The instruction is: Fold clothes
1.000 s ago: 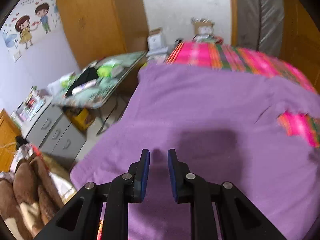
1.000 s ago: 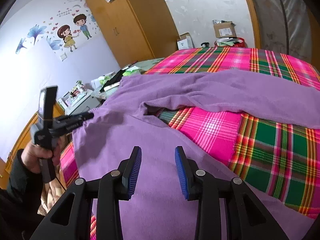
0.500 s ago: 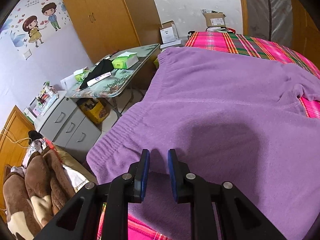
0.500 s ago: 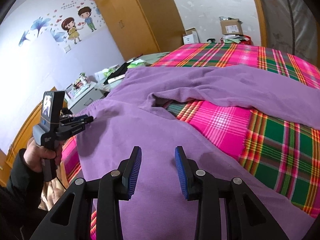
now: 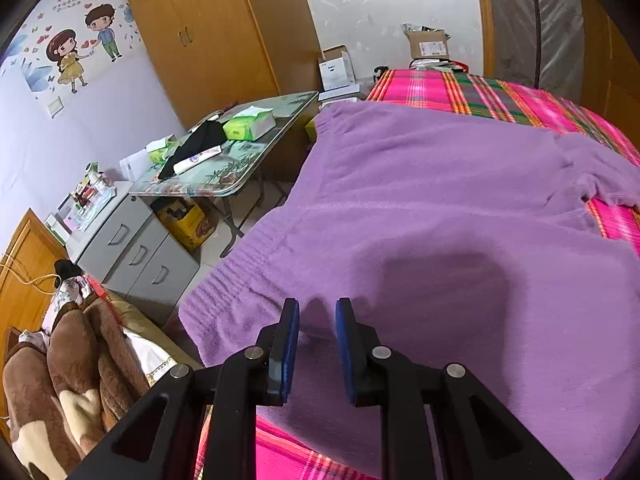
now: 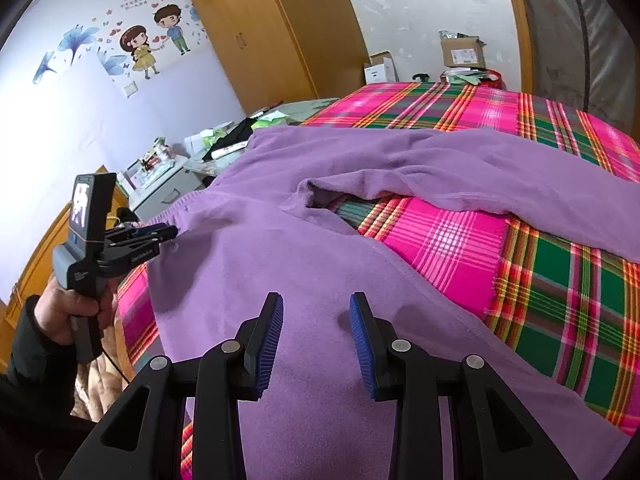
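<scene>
A purple fleece garment point(image 5: 440, 208) lies spread over the pink and green plaid bed cover point(image 5: 460, 88). Its ribbed hem point(image 5: 224, 292) hangs toward the bed's left edge. My left gripper point(image 5: 317, 312) hovers just inside that hem, open with a narrow gap and only flat fabric behind it. In the right wrist view the left gripper point(image 6: 172, 234) sits at the hem corner, held by a hand point(image 6: 68, 312). My right gripper point(image 6: 316, 308) stands open above the garment point(image 6: 280, 260) near its front edge. A sleeve point(image 6: 480, 176) stretches right across the bed cover point(image 6: 560, 280).
Left of the bed stands a glass-topped side table point(image 5: 240, 160) with tissue packs, and a grey drawer cabinet point(image 5: 132, 248). A wooden wardrobe point(image 5: 208, 32) fills the back left. Cardboard boxes point(image 5: 426, 44) sit past the bed's far end. A brown blanket point(image 5: 60, 380) lies low at left.
The purple fabric, bulged close to the left camera a second ago, now lies flat. Seen from the right, the left gripper has sunk toward the hem. My right gripper holds its place.
</scene>
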`<state>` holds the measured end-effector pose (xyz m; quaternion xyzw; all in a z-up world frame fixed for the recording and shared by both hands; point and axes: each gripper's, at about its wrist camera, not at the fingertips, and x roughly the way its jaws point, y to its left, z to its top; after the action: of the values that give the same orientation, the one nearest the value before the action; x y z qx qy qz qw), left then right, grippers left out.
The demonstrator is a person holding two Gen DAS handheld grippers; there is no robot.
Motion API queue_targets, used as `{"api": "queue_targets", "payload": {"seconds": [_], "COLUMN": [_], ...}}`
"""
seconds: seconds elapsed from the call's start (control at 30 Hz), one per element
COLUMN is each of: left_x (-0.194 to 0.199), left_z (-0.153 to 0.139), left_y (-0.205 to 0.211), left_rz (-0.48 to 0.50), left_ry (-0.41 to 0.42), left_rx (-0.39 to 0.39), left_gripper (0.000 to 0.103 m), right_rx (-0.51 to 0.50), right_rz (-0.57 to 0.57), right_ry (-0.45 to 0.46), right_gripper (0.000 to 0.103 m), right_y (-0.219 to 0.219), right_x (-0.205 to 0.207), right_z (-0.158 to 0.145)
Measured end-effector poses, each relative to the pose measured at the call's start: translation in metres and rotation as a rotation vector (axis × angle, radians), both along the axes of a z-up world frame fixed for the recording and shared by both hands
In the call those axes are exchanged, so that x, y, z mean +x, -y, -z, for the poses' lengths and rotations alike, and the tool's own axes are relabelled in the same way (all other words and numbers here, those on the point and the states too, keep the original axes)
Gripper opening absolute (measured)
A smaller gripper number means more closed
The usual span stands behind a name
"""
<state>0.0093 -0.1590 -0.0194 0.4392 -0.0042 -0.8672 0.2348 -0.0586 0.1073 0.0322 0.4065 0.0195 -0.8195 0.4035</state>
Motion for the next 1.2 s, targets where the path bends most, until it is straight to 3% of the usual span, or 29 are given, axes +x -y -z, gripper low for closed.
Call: {"api": "queue_targets", "payload": {"seconds": [0.27,0.47,0.67,1.03,1.2], "left_x": [-0.004,-0.001,0.008,-0.019,-0.027], "left_z": [-0.005,0.012,0.011,-0.005,-0.003], "left_y": [-0.008,0.011,0.016,-0.031,-0.056], "left_rz": [0.044,-0.002,-0.006,0.168,0.247], "left_ry": [-0.021,0.007,-0.010,-0.058,-0.064], "left_rx": [0.021,0.053,0.093,0.162,0.192], "left_gripper": [0.020,0.020,0.021,0.021,0.021], "right_rx": [0.017,0.036,0.043,0.053,0.036], "right_rz": [0.014,0.030,0.079,0.224,0.418], "right_ry": [-0.009,-0.033,-0.028,-0.011,0.031], "right_gripper": [0.036,0.036,0.036,0.036,0.036], "right_y": [0.002,0.003,-0.011,-0.053,-0.118], "right_x": [0.000,0.001,-0.012,-0.059,-0.091], "right_z": [-0.003,-0.008,-0.007,-0.011,-0.005]}}
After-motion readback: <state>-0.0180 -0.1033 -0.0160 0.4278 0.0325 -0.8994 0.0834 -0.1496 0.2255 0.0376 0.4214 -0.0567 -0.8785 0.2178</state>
